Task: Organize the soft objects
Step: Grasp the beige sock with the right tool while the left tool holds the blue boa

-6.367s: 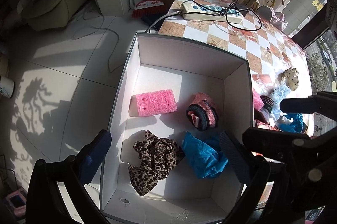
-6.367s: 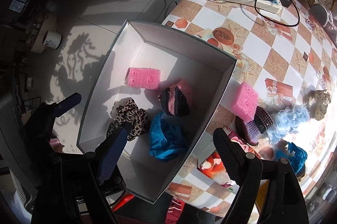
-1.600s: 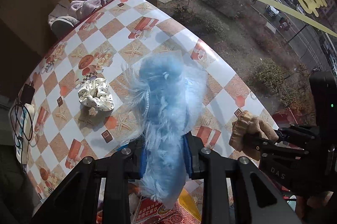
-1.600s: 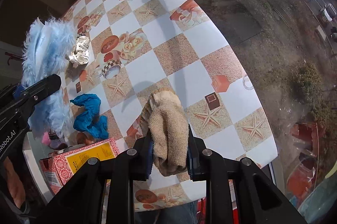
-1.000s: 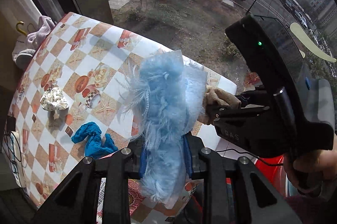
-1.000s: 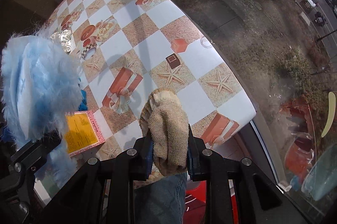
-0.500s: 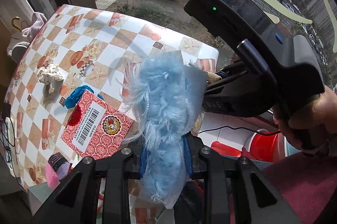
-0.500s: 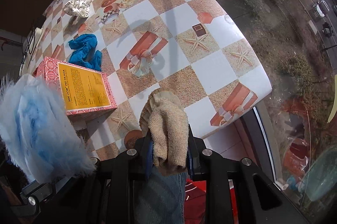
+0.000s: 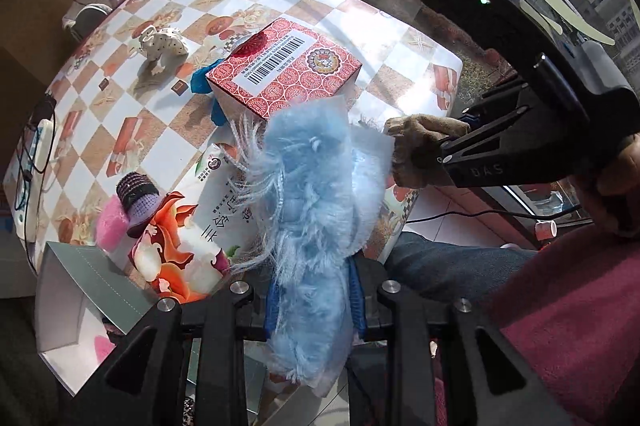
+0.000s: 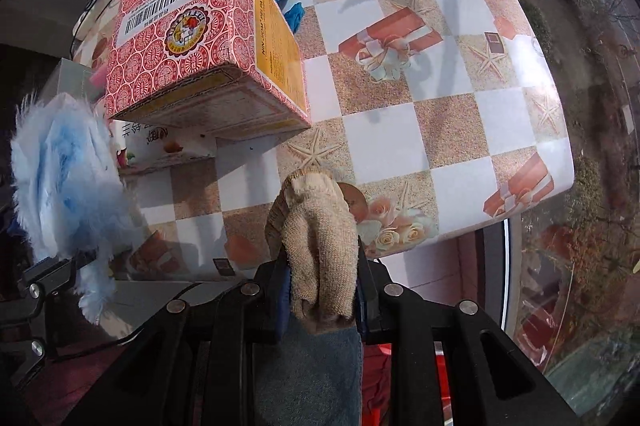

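Both tongs have swung back from the far desk edge toward the grey bin at 8 o'clock: left tongs pinching the blue fluffy piece, right tongs pinching the beige knit piece. Dropping both in looks next.

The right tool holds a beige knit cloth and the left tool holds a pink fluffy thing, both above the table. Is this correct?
Not quite. The fluffy thing in the left tool is light blue, not pink, as the left wrist view shows. The rest stands: the right tool holds the beige knit cloth, and both are above the table.
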